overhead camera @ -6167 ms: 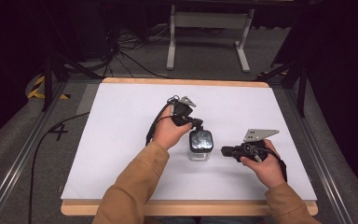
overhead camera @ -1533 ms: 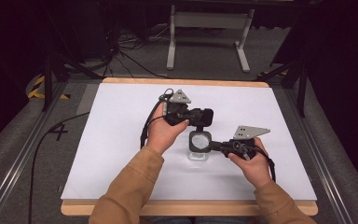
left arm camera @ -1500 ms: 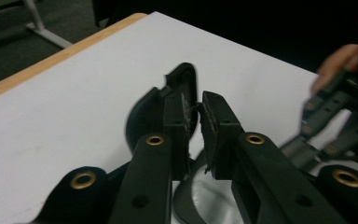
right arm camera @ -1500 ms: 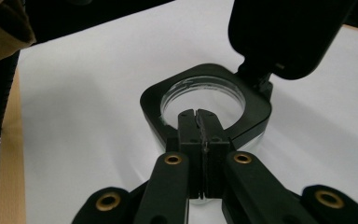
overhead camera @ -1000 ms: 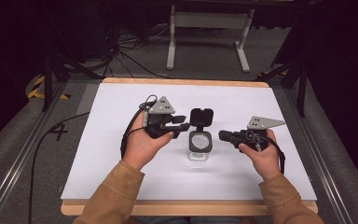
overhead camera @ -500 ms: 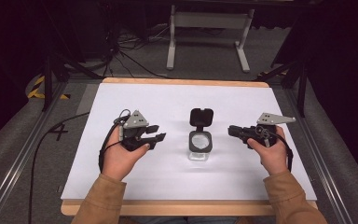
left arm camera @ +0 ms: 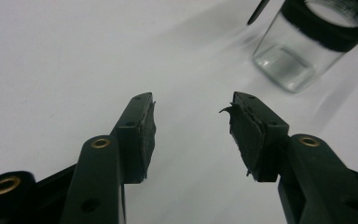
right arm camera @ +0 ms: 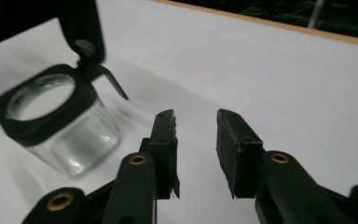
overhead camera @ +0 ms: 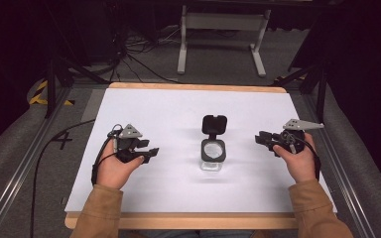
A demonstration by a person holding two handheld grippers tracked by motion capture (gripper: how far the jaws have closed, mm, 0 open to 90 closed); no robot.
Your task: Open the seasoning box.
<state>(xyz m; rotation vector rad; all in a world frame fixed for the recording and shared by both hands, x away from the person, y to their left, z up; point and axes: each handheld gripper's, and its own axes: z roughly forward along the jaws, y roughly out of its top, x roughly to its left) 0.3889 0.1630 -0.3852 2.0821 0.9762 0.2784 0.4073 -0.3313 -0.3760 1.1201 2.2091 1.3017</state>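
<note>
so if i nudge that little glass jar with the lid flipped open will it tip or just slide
The glass jar looks squat, square and flat-bottomed, so it would probably slide on the smooth white table rather than roll. The raised lid may make it slightly back-heavy. It appears empty, so likely light, and glass is breakable.

This looks like a lab recording bay. A white-topped counter (overhead camera: 178, 106) sits in a metal frame (overhead camera: 20, 168), ringed by dark curtains, loose floor cables (overhead camera: 129, 54) and a stand (overhead camera: 222, 34).

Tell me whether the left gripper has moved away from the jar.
Yes. The left gripper, jaws just opened and empty, has pulled left and toward the table's near edge, away from the unmoved jar.
</note>
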